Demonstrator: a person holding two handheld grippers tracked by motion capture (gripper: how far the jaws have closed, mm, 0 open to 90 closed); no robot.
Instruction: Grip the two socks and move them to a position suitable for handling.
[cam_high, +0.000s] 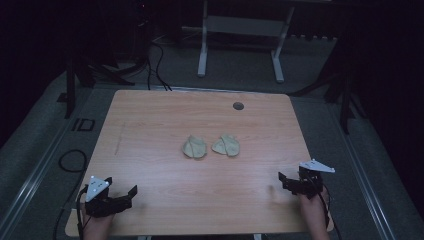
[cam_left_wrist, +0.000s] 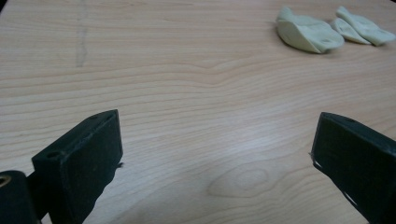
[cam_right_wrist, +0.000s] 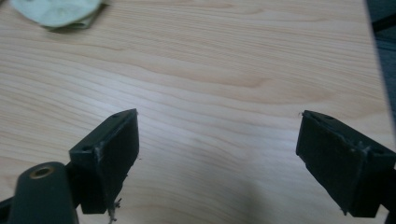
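Note:
Two pale, crumpled cloth pieces lie side by side in the middle of the wooden table (cam_high: 150, 130): the left cloth (cam_high: 194, 147) and the right cloth (cam_high: 226, 145). My left gripper (cam_high: 125, 196) rests near the table's front left corner, jaws wide apart with nothing between them. In the left gripper view its jaws (cam_left_wrist: 215, 154) frame bare wood, with both cloths (cam_left_wrist: 308, 33) far off at the upper right. My right gripper (cam_high: 287, 182) sits near the front right edge, also open and empty. A cloth's edge (cam_right_wrist: 56, 11) appears at the upper left of the right gripper view.
A dark round grommet hole (cam_high: 238, 106) is set in the table's far side. Beyond the table stand a white frame's legs (cam_high: 202, 50) and cables on the grey floor. A faint pencil-like streak (cam_left_wrist: 82, 37) marks the wood at left.

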